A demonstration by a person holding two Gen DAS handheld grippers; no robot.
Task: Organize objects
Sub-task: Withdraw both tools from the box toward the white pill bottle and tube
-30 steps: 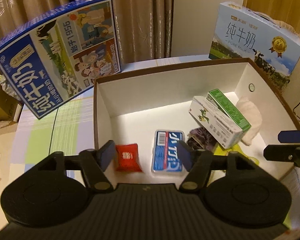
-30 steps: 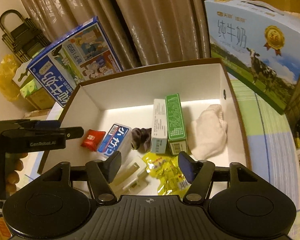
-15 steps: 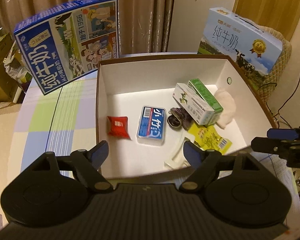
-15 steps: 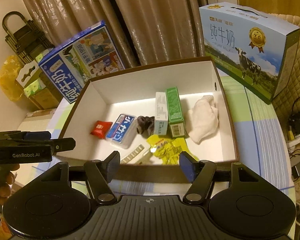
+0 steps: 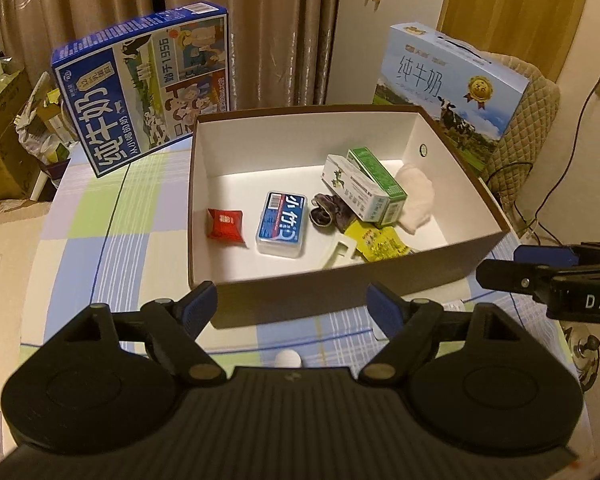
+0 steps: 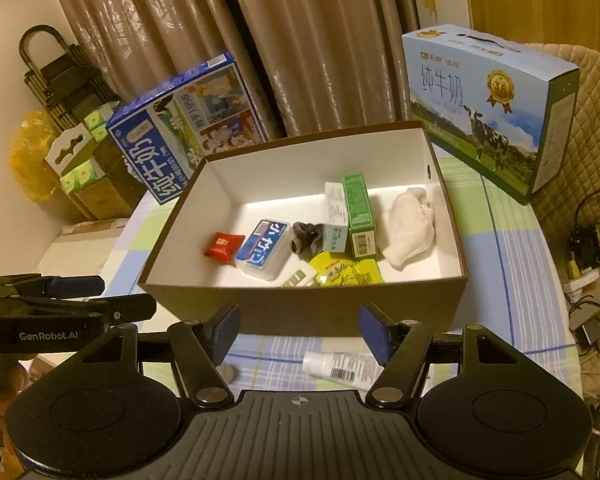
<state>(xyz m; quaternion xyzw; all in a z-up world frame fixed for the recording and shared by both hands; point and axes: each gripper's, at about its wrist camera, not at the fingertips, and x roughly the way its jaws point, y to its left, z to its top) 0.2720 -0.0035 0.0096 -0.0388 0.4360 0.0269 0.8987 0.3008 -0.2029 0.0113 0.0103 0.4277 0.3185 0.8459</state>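
A brown box with white inside sits on the checked tablecloth. It holds a red packet, a blue-labelled case, a dark cloth, two cartons, yellow packets, a cream clip and a white cloth. A white tube lies in front of the box. My left gripper is open and empty, in front of the box. My right gripper is open and empty, above the tube.
A blue milk carton box leans at the back left. A light blue milk gift box stands at the back right. Curtains hang behind. Cardboard boxes stand left of the table; cables lie right.
Both grippers have pulled back and up out of the box, toward the near side of the table. The tube in front of the box has come into view.
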